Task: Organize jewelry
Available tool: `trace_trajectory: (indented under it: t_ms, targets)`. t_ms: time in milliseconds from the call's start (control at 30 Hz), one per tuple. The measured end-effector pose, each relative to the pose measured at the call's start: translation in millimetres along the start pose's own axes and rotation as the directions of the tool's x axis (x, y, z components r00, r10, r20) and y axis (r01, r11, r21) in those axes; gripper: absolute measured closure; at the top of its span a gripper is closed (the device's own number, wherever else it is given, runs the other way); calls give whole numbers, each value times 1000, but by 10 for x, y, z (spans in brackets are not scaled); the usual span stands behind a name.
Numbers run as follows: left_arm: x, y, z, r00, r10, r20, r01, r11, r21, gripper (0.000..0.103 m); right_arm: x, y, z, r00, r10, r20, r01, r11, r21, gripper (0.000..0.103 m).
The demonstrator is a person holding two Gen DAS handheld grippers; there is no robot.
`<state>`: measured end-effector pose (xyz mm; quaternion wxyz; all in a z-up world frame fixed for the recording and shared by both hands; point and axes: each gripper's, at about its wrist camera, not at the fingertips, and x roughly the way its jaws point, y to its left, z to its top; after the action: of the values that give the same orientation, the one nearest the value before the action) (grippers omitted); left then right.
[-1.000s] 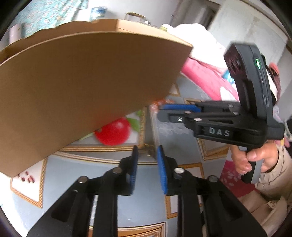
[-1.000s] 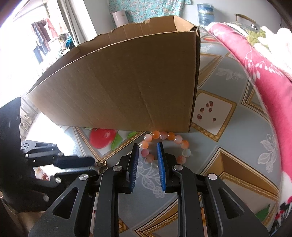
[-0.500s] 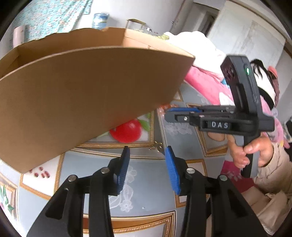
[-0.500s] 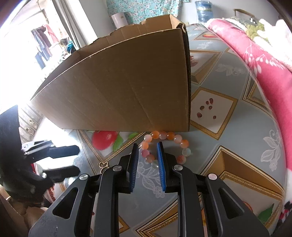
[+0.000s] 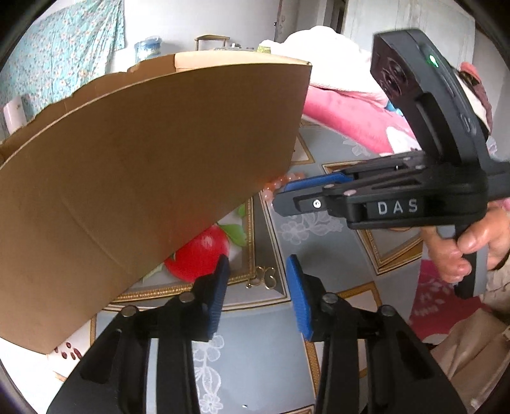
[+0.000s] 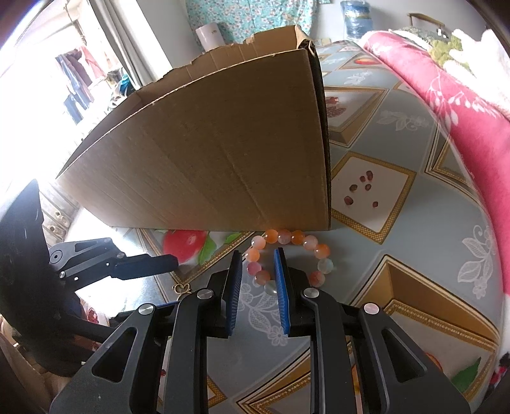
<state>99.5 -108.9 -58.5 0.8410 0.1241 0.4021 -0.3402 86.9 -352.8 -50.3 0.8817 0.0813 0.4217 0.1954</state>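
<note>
A bead bracelet point(image 6: 287, 254) of orange, pink and pale beads lies on the patterned cloth by the corner of a cardboard box point(image 6: 216, 165). My right gripper point(image 6: 257, 280) is open, its jaws on either side of the bracelet's left arc. A small gold butterfly-shaped piece point(image 5: 264, 277) lies on the cloth just ahead of my open left gripper point(image 5: 256, 286). It also shows in the right wrist view point(image 6: 182, 289). In the left wrist view the box point(image 5: 143, 178) fills the left, and the right gripper point(image 5: 287, 199) reaches toward the bracelet point(image 5: 283, 183).
The patterned cloth point(image 6: 414, 254) carries fruit prints, including a red apple point(image 5: 199, 254). A pink blanket point(image 6: 462, 105) lies along the right. A white cup point(image 6: 210, 36) and a blue bottle point(image 6: 355, 19) stand behind the box. Small dark red specks point(image 6: 361, 188) are printed or lying right of the box.
My left gripper has opened wider and moved toward the gold butterfly piece. My right gripper has edged forward around the bracelet's left arc.
</note>
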Motion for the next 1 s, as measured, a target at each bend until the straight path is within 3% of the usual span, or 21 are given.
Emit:
trace_trajectory:
  t_ms: [200,433,467,700,1000]
  targets:
    - [-6,-12,6,1000,24,-11,-24,1000,2,94,-6,2,2,1000,1,1,-1,1000,0,84]
    - [-20,-16,4,1000,29,-10,-29,1000,6,98,-14,10,16,1000,-2,0,2,1000,-1,84]
    - [-25,-2,-3,999,32,-13,-32,999,2,103,-11,16,18,1000,-3,0,3,1000,-2,84]
    - [-78,63,-82,999,28,-25,-29,999,-37,103,-2,62,32,1000,-11,-1,11,1000,-6,84]
    - [-211,115,-175,997,-74,-35,71,994,-87,103,15,80,33,1000,-12,-2,12,1000,-9,84]
